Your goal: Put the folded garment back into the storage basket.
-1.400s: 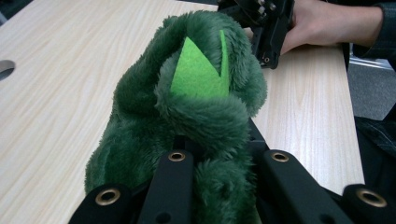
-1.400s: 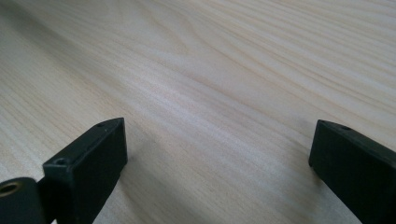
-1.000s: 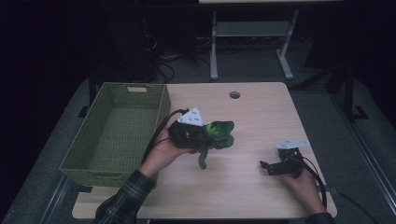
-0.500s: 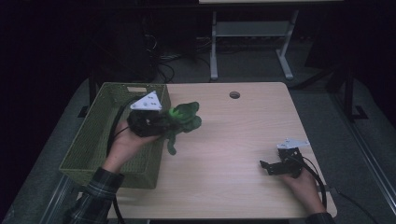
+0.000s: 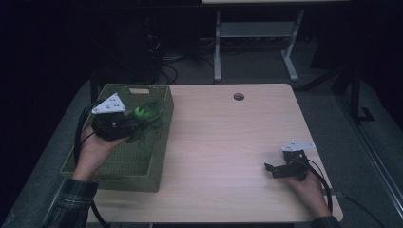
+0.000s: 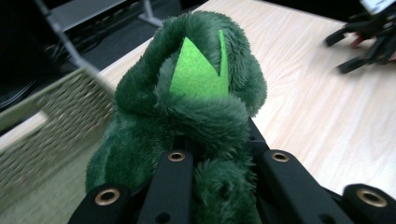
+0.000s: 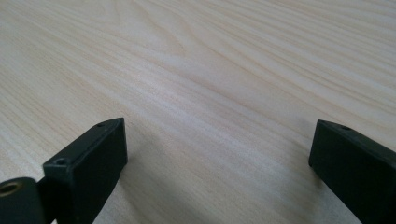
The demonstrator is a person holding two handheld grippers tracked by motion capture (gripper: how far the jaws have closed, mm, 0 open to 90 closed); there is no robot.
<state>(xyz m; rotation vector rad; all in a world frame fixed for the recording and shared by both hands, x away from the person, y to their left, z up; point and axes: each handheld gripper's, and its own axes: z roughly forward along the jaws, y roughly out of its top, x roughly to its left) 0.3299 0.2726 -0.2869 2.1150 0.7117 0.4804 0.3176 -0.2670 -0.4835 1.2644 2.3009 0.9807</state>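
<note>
While you hover over the left side, quick rundown:
table [image 5: 223,142]: light wood
basket [image 5: 157,142]: green wicker, at the table's left edge
plush toy [image 5: 145,116]: green, over the basket
left gripper [image 5: 130,124]: you've got it clamped on the plush toy
right gripper [image 5: 273,170]: jaws spread wide on the table, holding nothing

Left claw [image 5: 135,126] clamped, raised; right claw [image 5: 272,169] low, jaws apart.

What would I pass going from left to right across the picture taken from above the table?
Woven green basket → left gripper clutching a fuzzy green plush toy over the basket → small round hole in the light wooden table top → right gripper, fingers apart, resting on the table.
</note>
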